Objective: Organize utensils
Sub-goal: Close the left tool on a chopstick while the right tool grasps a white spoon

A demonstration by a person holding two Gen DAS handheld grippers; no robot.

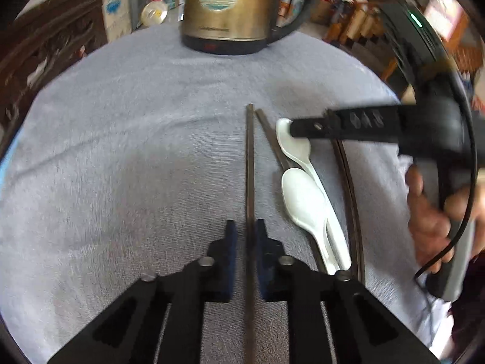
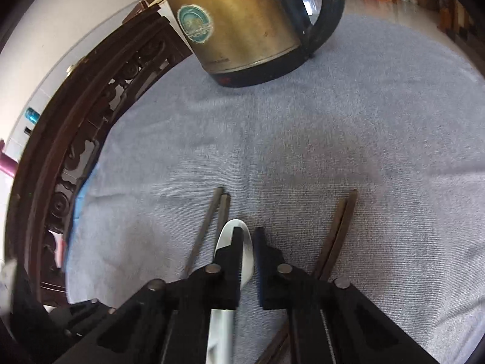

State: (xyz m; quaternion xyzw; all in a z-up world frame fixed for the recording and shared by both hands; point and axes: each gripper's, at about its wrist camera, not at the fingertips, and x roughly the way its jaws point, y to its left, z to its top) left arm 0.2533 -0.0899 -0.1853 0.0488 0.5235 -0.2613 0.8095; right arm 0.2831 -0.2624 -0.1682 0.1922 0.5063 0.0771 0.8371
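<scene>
My left tongs [image 1: 246, 236] straddle a chopstick [image 1: 249, 163] without pinching it; it runs near-to-far on the grey surface [image 1: 136, 151]. My right tongs [image 2: 249, 236] hover open above a white spoon [image 2: 233, 233] lying lengthwise, bowl far.

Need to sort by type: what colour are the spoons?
White spoons, clearest in the left wrist view.

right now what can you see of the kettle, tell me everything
The kettle stands upright at the far edge of the grey towel, beyond the chopsticks and spoons. Its body looks like brass-toned, dulled metal with a round teal sticker on the front and small printed lettering low down. A black base ring runs around the bottom, and a thick black handle loops off its right side. Its top is cut off in both views, so lid and spout cannot be seen. Only the towel touches it.
</scene>
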